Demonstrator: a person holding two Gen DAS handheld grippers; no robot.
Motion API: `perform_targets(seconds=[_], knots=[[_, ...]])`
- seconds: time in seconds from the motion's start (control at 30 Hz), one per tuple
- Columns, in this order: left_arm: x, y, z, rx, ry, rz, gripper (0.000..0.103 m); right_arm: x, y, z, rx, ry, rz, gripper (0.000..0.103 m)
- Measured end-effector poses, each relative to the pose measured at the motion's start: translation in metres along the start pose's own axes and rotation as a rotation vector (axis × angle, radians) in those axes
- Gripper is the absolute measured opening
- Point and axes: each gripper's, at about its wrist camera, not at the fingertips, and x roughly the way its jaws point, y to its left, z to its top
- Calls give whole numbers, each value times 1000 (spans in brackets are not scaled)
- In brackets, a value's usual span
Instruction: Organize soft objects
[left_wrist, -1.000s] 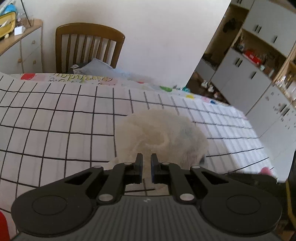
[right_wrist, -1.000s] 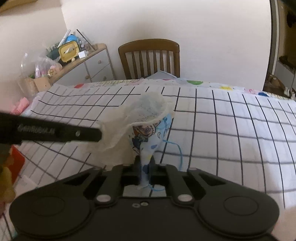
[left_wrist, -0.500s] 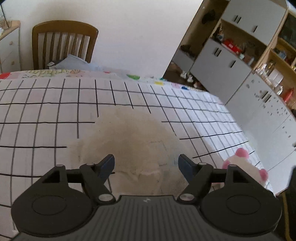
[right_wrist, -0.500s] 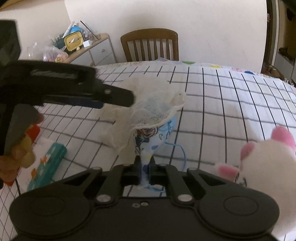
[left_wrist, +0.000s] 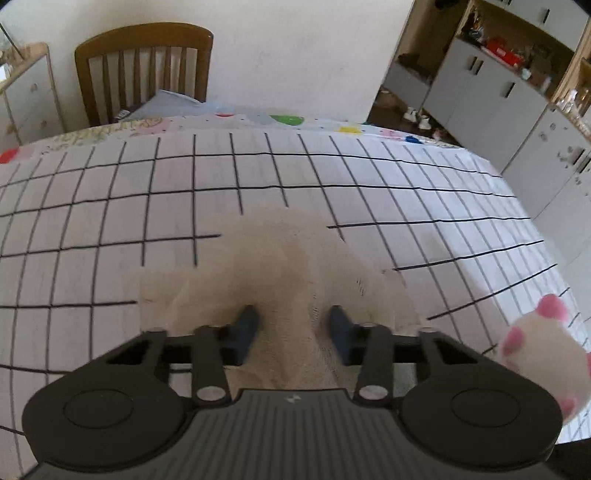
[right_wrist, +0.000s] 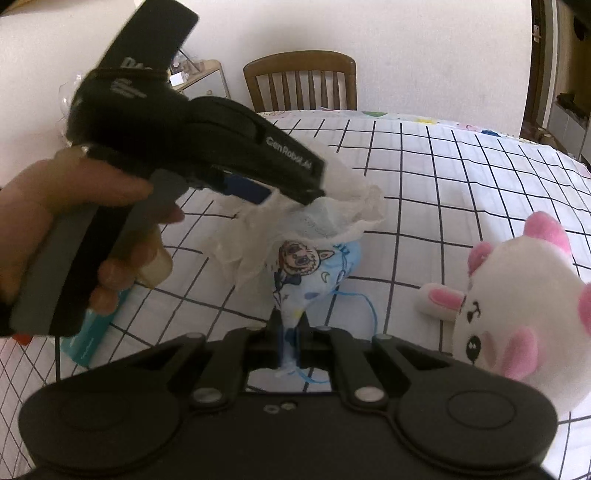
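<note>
A white gauze cloth (left_wrist: 295, 266) lies bunched on the checked tablecloth (left_wrist: 110, 206), draped over a blue cartoon-print face mask (right_wrist: 314, 266). My left gripper (left_wrist: 293, 328) points down into the gauze. Its jaws are closing with a fold of gauze between the blue pads (left_wrist: 245, 328), which still stand apart. In the right wrist view the left gripper (right_wrist: 284, 192) sits over the gauze (right_wrist: 354, 206), held by a person's hand (right_wrist: 55, 221). My right gripper (right_wrist: 290, 332) is shut on the mask's lower corner, with its blue ear loop hanging beside it.
A white and pink plush toy (right_wrist: 517, 302) lies at the right, close to the table edge, also in the left wrist view (left_wrist: 543, 354). A teal box (right_wrist: 85, 339) lies at the left under the hand. A wooden chair (left_wrist: 144, 70) stands behind the table.
My left gripper let go, opened wide, came down over the gauze and has partly closed again. The right gripper kept its hold on the mask and shifted, bringing the plush toy into view.
</note>
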Motion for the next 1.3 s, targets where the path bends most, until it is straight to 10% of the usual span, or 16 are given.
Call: perform_targets(seconds=[0.17, 0.7, 1.3], knots=[[-6, 12, -2, -7, -17, 31, 5, -9, -3, -8, 12, -1, -8, 5], [-114, 37, -22, -63, -137, 3, 5, -66, 4, -4, -4, -87, -12, 5], [-253, 106, -64, -136, -226, 79, 5, -117, 99, 32, -130, -146, 108, 5]])
